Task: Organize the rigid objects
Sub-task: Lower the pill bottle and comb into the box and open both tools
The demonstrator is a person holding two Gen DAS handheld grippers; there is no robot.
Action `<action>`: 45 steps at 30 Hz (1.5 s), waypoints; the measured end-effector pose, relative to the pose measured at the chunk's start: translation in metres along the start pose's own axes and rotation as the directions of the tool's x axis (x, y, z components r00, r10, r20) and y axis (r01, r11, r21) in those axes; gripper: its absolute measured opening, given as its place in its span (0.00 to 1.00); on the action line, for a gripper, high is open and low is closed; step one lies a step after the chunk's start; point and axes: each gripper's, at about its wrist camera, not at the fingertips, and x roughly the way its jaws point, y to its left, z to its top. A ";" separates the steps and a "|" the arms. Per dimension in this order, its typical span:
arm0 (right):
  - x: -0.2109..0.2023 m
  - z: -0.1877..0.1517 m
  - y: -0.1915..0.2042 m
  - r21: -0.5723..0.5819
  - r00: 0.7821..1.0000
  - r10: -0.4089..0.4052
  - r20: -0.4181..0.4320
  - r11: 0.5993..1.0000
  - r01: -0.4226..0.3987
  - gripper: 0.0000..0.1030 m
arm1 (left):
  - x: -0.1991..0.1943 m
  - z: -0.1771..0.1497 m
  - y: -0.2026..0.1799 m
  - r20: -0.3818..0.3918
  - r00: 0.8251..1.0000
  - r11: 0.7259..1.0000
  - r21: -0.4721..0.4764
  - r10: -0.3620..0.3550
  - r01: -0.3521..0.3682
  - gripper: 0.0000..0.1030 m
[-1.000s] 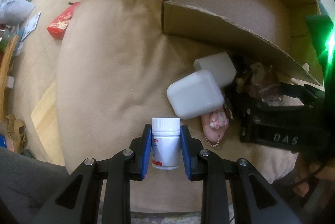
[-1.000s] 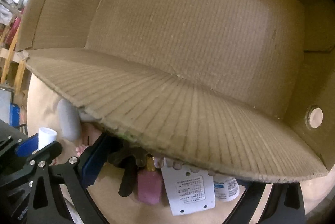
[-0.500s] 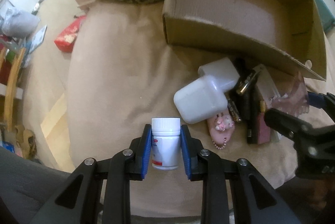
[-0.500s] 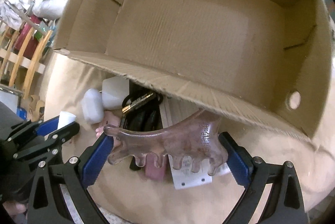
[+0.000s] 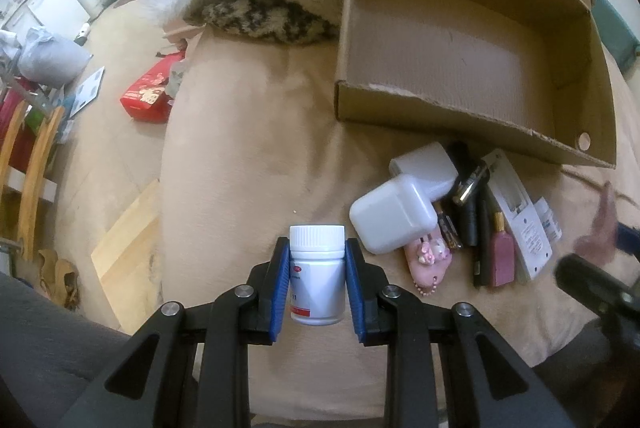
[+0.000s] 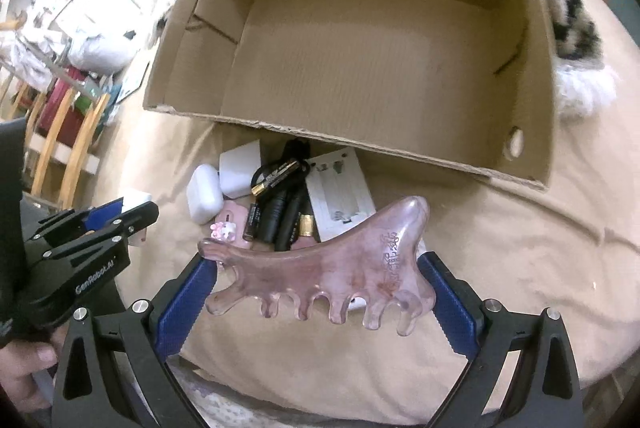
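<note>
With my left gripper (image 5: 317,284) clenched on the bottle (image 5: 317,280) and my right gripper (image 6: 316,292) on the comb (image 6: 320,278), 2 loads wait above the pile, needing carrying over the box (image 6: 540,75) wall and releasing inside.

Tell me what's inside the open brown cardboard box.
The open brown cardboard box shows only bare corrugated floor; the strip just behind its near wall is hidden in both views.

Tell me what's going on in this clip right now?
A person is sorting small items into a cardboard box on a beige cover. The left gripper is shut on a white pill bottle; the right gripper is shut on a translucent pink comb-shaped scraper. Both hang short of the box, which looks empty. White cases, batteries and a pink perfume bottle lie in front of it.
</note>
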 end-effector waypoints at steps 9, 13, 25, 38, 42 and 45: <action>-0.067 -0.001 -0.028 0.060 0.981 0.057 0.186 0.996 -0.069 1.00 | -0.039 0.013 0.000 0.111 0.994 1.000 -0.010 -0.011 0.012 0.23; -0.081 0.007 -0.031 0.088 0.956 0.068 0.284 0.991 -0.097 1.00 | -0.068 0.026 -0.001 0.198 0.980 1.000 -0.008 -0.010 0.012 0.23; -0.102 0.054 -0.054 0.130 0.896 0.094 0.434 0.977 -0.166 1.00 | -0.099 0.093 -0.018 0.329 0.943 0.998 0.059 -0.046 0.028 0.23; -0.044 0.109 -0.081 0.216 0.941 0.101 0.323 0.960 -0.177 1.00 | -0.040 0.140 -0.040 0.286 0.947 0.985 0.123 -0.149 0.118 0.23; -0.023 0.116 -0.081 0.229 0.952 0.135 0.274 0.952 -0.202 1.00 | -0.016 0.137 -0.040 0.218 0.958 0.980 0.106 -0.187 0.167 0.23; -0.010 0.116 -0.078 0.233 0.966 0.128 0.223 0.956 -0.180 1.00 | -0.003 0.136 -0.041 0.182 0.968 0.983 0.103 -0.171 0.155 0.23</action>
